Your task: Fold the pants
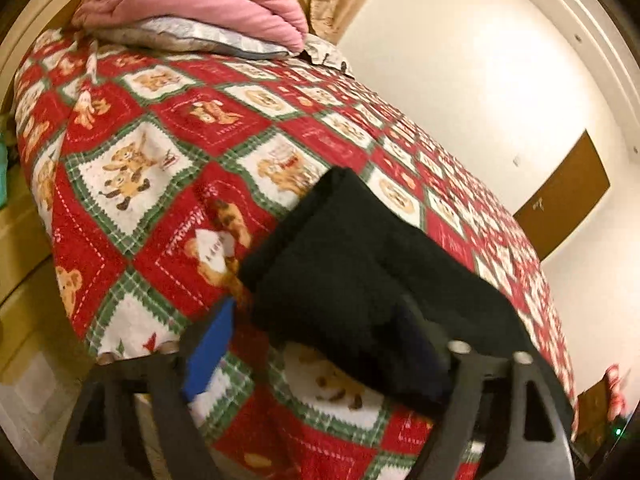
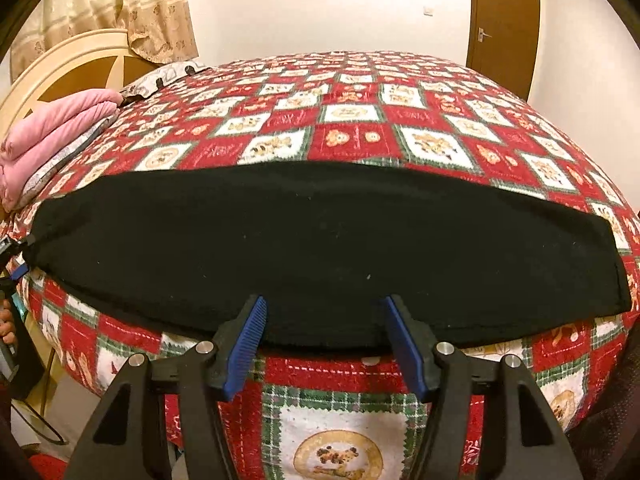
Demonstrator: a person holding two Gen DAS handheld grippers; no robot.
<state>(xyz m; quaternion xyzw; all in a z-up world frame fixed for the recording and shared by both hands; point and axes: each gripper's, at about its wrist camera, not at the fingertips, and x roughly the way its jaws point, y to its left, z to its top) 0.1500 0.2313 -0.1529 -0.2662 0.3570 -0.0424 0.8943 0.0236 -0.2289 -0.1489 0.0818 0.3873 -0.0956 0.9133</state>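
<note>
Black pants (image 2: 320,248) lie folded lengthwise in a long flat strip across the near side of the bed. My right gripper (image 2: 323,320) is open at the pants' near edge, about mid-length, its blue pads (image 2: 248,340) apart and empty. In the left wrist view the pants' end (image 1: 360,264) lies over my left gripper (image 1: 316,328). Its jaws stand wide apart; one blue pad (image 1: 210,354) is bare at the left, the other finger is under the black cloth. The left gripper also shows at the far left of the right wrist view (image 2: 16,256), at the pants' left end.
The bed has a red, green and white bear-print quilt (image 2: 360,128). A folded pink blanket (image 2: 52,124) lies on a pillow (image 2: 168,76) at the head. A cream headboard (image 2: 60,64), curtains and a brown door (image 2: 500,20) stand behind.
</note>
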